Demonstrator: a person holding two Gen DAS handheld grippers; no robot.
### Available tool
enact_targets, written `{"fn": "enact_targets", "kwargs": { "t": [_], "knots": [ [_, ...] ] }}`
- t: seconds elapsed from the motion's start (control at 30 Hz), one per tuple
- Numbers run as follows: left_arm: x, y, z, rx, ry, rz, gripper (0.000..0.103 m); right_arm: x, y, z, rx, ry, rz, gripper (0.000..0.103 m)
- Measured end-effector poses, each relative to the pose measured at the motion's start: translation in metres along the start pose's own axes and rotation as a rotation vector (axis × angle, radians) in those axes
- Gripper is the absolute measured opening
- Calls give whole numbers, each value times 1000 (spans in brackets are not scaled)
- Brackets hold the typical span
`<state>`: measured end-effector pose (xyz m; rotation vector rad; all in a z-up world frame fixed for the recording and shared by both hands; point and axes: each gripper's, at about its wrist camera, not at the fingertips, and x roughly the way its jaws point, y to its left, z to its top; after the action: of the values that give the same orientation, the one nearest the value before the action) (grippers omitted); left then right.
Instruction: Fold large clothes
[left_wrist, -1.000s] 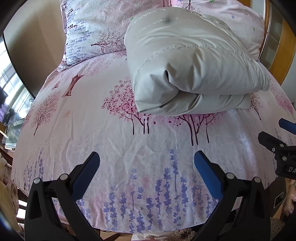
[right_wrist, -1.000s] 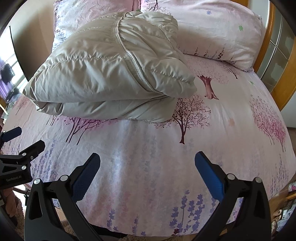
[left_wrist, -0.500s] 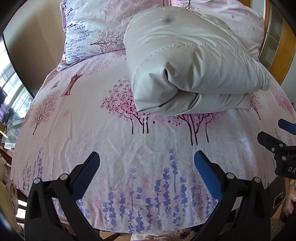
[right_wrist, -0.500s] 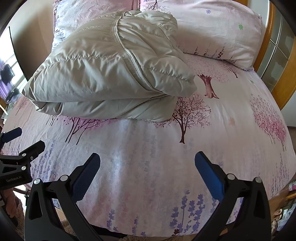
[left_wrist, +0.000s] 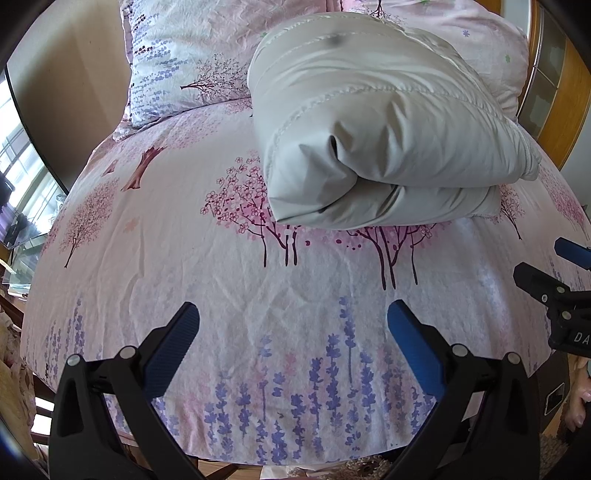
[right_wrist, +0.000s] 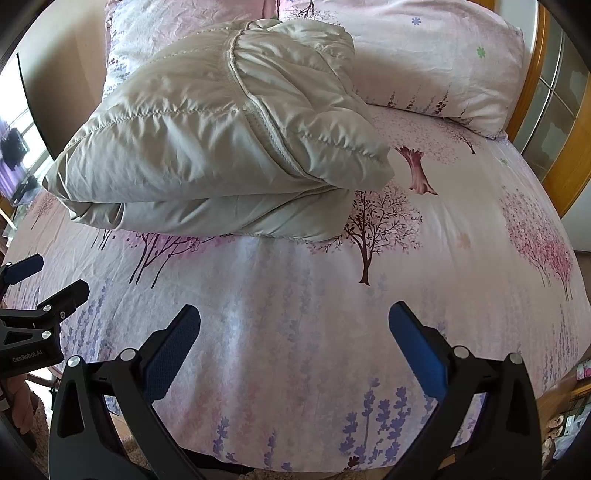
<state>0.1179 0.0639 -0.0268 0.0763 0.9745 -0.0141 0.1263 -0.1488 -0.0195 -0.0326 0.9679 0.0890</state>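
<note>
A pale grey puffy jacket (left_wrist: 384, 136) lies folded into a thick bundle on the bed, its folded edge facing me; in the right wrist view the same jacket (right_wrist: 221, 147) sits at the upper left. My left gripper (left_wrist: 293, 325) hovers open over the sheet near the bed's front edge, well short of the jacket, with nothing between its fingers. My right gripper (right_wrist: 293, 325) is open too, empty, and equally far back. Each gripper shows at the edge of the other's view: the right gripper (left_wrist: 554, 280) and the left gripper (right_wrist: 37, 295).
The bed carries a pink sheet (left_wrist: 258, 288) printed with trees and lavender. Two matching pillows (left_wrist: 192, 55) (right_wrist: 436, 62) lie behind the jacket. A wooden headboard frame (right_wrist: 565, 147) stands at the right. A window (left_wrist: 18, 166) is at the left.
Both views have shifted only very slightly. The jacket lies as before and both grippers stay open.
</note>
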Motion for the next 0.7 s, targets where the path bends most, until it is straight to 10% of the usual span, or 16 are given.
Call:
{"fn": "enact_targets", "kwargs": {
  "t": [0.7],
  "knots": [
    [1,-2,0,0,5,-5,101,3,-1,-1,1,4,3,102]
  ]
}}
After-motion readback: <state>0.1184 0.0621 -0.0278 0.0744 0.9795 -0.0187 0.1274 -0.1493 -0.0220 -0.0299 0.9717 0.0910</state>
